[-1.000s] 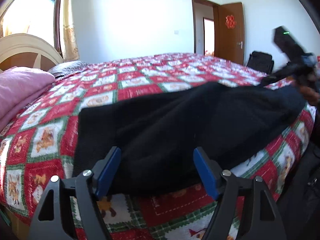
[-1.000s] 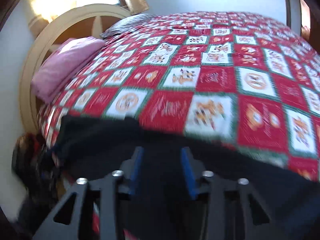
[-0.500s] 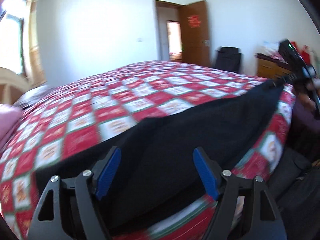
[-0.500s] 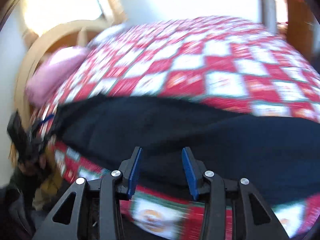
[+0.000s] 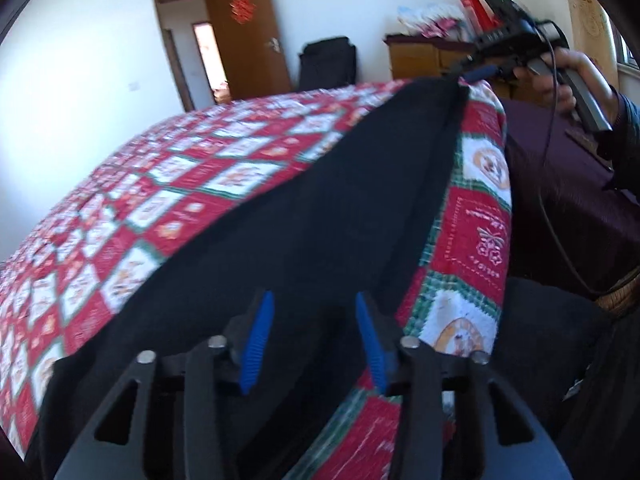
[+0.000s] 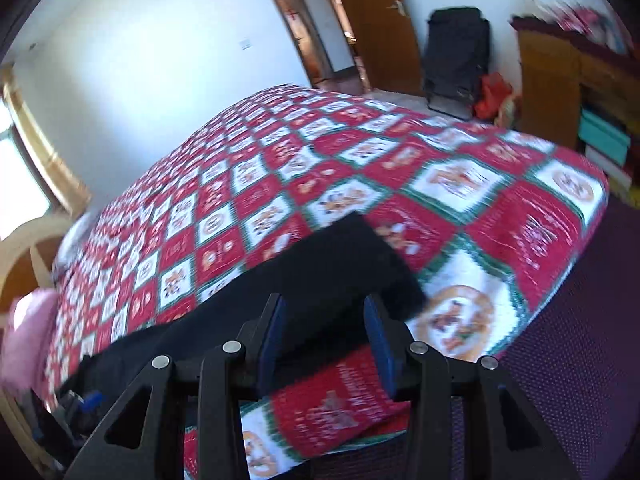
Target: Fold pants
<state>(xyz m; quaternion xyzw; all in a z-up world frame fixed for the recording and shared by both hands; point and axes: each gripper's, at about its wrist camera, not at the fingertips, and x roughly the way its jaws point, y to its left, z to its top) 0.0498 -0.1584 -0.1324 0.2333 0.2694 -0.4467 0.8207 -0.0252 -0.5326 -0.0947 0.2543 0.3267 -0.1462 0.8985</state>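
Black pants (image 5: 320, 200) lie stretched along the near edge of a bed under a red, white and green quilt (image 5: 180, 184). My left gripper (image 5: 315, 340) hangs over one end; its jaws are closing with black cloth between the blue pads, which do not visibly press on it. At the far end a hand (image 5: 560, 76) holds my right gripper (image 5: 476, 74) at the pants' tip. In the right wrist view that gripper (image 6: 325, 340) stands partly open over the pants' end (image 6: 328, 272), near the quilt's corner (image 6: 560, 208).
An open wooden door (image 5: 248, 32), a black bag (image 5: 328, 60) and a wooden cabinet (image 5: 424, 56) stand beyond the bed's foot. A dark purple surface (image 6: 580, 320) borders the bed on the right. A pink pillow (image 6: 28, 336) and a curved headboard (image 6: 24, 248) lie far left.
Both views have swung and rolled from the headboard side toward the door. The left jaws stand much narrower than before. The right jaws keep the same gap, now over the pants' end.
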